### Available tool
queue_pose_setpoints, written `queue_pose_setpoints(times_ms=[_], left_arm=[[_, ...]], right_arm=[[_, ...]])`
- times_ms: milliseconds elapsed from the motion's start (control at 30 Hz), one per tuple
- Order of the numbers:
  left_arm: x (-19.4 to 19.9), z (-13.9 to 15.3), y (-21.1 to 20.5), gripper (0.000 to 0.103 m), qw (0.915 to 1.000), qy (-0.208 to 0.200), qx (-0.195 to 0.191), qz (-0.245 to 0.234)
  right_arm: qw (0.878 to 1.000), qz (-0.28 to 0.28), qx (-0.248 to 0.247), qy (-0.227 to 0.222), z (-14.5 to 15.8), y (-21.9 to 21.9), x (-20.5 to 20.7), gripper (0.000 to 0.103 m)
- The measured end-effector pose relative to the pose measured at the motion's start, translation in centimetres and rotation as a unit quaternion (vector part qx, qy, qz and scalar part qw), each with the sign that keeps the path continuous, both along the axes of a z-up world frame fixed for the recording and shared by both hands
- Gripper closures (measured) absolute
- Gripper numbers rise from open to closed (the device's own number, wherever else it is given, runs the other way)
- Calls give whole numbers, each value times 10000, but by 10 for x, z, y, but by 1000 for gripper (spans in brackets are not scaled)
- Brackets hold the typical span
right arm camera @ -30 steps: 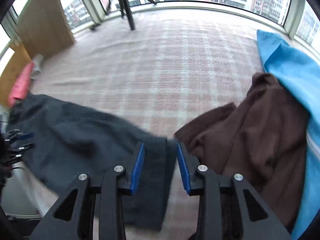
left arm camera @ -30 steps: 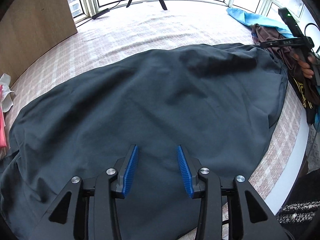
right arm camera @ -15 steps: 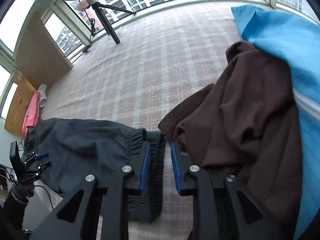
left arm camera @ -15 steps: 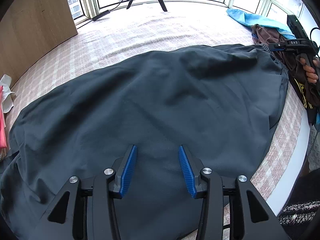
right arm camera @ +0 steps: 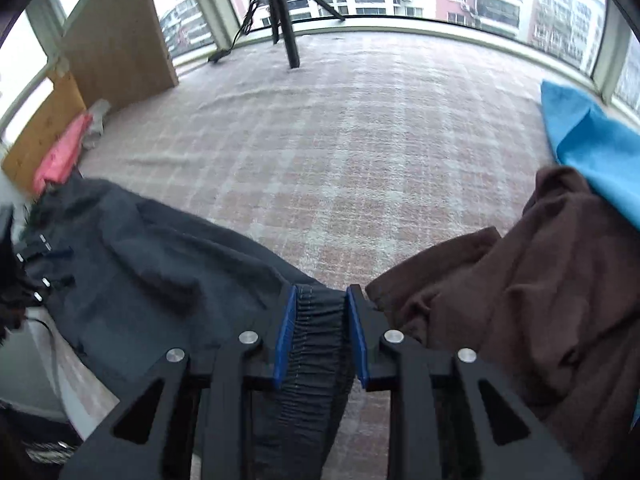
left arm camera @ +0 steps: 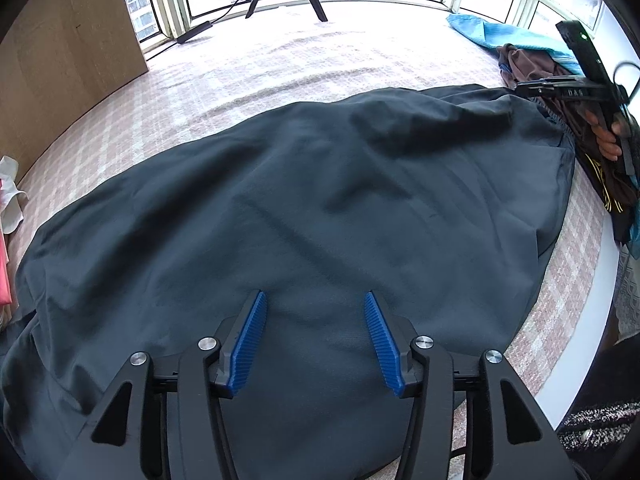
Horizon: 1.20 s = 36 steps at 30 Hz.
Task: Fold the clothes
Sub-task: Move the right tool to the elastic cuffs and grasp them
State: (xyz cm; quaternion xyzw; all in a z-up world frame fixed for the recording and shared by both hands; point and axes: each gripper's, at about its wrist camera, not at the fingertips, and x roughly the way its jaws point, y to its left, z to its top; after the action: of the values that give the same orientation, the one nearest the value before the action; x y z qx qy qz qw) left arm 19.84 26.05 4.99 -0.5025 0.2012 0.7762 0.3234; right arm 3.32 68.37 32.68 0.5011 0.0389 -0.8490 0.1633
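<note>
- Two tools are yours to manage: the left tool [left arm camera: 314,344] hangs over the near part of the dark grey garment [left arm camera: 320,200], its jaws opening, with nothing between them but cloth lying flat beneath.
- Your right tool [right arm camera: 320,336] has the garment's gathered elastic waistband [right arm camera: 316,344] between its pads, which stand narrow and appear to pinch it.
- That garment lies spread across the near side of the checked mat [right arm camera: 340,140], its right end at the brown clothes [right arm camera: 520,292].
- By my reading the step in hand is laying it out flat, before any fold is made.
- Next you would need the left tool to take an edge, since it hovers over mid-cloth.
- Mind the mat's near edge [left arm camera: 576,320]: the garment runs close to it.
- Farther off, the mat lies bare up to the tripod [right arm camera: 286,20] and the windows, so fold away from yourself.
- Pink fabric [right arm camera: 60,156] sits at the far left, blue cloth [right arm camera: 592,152] at the right.
</note>
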Motion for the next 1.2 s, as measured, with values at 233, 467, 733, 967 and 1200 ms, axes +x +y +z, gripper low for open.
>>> queue_pose_setpoints(times_ms=[233, 467, 733, 967, 1200], left_arm=[[0, -1, 0, 49, 10000, 20, 37, 0], [-1, -2, 0, 49, 10000, 32, 41, 6], [-7, 7, 3, 62, 9996, -206, 78, 189], [16, 58, 71, 54, 9967, 22, 388, -711], [76, 60, 216, 38, 9714, 444, 714, -2220]], right_arm=[[9985, -459, 22, 295, 16, 9, 19, 97], [9897, -1093, -863, -336, 6, 43, 11, 96], [9831, -1168, -1100, -876, 9, 65, 43, 75], [9907, -932, -487, -861, -3, 41, 44, 75], [9723, -1108, -1332, -1569, -14, 60, 22, 75]])
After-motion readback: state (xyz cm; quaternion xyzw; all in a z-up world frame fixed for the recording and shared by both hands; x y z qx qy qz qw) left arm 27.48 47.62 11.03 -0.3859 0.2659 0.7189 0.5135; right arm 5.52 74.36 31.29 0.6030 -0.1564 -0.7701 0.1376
